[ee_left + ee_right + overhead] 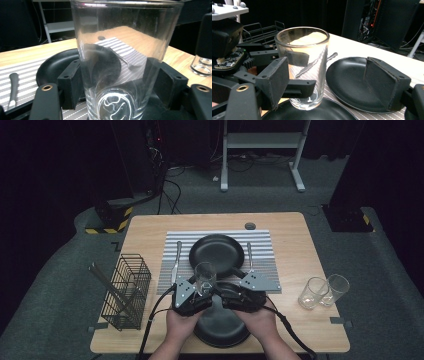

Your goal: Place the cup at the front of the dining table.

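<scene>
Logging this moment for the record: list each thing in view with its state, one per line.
Held glass: upright, empty, base on the near plate.
Left claw: shut on the held glass.
Right claw: open, beside the glass.
Far plate: empty.
Two spare glasses: upright, empty.
Wire basket: upright.

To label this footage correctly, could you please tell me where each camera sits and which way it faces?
High view: above the person's side, looking forward and down on the table; forearms, both hands show.
Left gripper view: on the left gripper, facing the glass between its jaws.
Right gripper view: on the right gripper, jaws apart.
All three share the glass.
</scene>
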Demonstrator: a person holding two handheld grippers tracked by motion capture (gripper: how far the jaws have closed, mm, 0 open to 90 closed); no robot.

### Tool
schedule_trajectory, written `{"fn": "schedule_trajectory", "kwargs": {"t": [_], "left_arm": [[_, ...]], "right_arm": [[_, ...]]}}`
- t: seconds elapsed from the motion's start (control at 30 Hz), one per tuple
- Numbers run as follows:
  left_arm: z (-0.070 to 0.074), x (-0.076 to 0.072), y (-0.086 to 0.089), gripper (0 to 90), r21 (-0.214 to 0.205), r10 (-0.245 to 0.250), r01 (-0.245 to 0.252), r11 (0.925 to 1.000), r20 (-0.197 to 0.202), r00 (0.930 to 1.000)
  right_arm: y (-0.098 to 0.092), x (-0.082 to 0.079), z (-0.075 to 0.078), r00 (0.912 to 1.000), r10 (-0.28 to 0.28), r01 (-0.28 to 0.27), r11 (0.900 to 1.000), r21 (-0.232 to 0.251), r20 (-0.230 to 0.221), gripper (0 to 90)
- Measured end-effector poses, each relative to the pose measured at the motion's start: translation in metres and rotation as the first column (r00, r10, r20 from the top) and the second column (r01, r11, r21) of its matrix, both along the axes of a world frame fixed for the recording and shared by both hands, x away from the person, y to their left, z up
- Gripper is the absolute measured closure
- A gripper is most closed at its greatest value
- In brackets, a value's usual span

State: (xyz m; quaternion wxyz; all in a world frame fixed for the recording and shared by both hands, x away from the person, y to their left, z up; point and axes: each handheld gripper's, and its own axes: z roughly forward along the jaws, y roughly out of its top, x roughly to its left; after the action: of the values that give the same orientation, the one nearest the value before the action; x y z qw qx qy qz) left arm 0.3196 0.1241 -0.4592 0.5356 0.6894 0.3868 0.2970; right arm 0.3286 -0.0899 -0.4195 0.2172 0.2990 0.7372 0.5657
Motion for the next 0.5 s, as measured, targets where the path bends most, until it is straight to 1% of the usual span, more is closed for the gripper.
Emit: {"fn": "schedule_trajectory", "kwargs": {"t": [0.07,0.13,0.23,0.43,0.5], "left_arm": [[0.000,0.000,0.002,31.3,0.001,0.006,-0.006,1.0000,0.004,1.0000],[0.000,0.000,0.003,31.3,-0.003,0.013,-0.012,0.9999,0.008,0.9999],[0.000,0.001,0.006,31.3,-0.008,0.019,-0.019,0.9998,0.007,0.9998],[-0.001,0.003,0.010,31.3,-0.013,0.034,-0.034,0.9993,0.006,0.9994],[-0.001,0.003,0.012,31.3,-0.010,0.039,-0.039,0.9992,0.007,0.9992]], "right_arm": [[-0.001,0.000,-0.001,1.0000,-0.002,0.002,1.0000,-0.003,0.005,21.3],[-0.002,-0.001,-0.002,0.9999,-0.004,0.004,0.9996,-0.027,0.015,22.4],[-0.004,0.000,-0.005,1.0000,-0.005,0.006,0.9995,-0.031,0.006,22.2],[-0.008,0.001,-0.011,0.9999,-0.015,0.015,0.9990,-0.041,0.001,21.8],[-0.010,0.002,-0.014,0.9998,-0.017,0.017,0.9989,-0.044,-0.006,21.7]]}}
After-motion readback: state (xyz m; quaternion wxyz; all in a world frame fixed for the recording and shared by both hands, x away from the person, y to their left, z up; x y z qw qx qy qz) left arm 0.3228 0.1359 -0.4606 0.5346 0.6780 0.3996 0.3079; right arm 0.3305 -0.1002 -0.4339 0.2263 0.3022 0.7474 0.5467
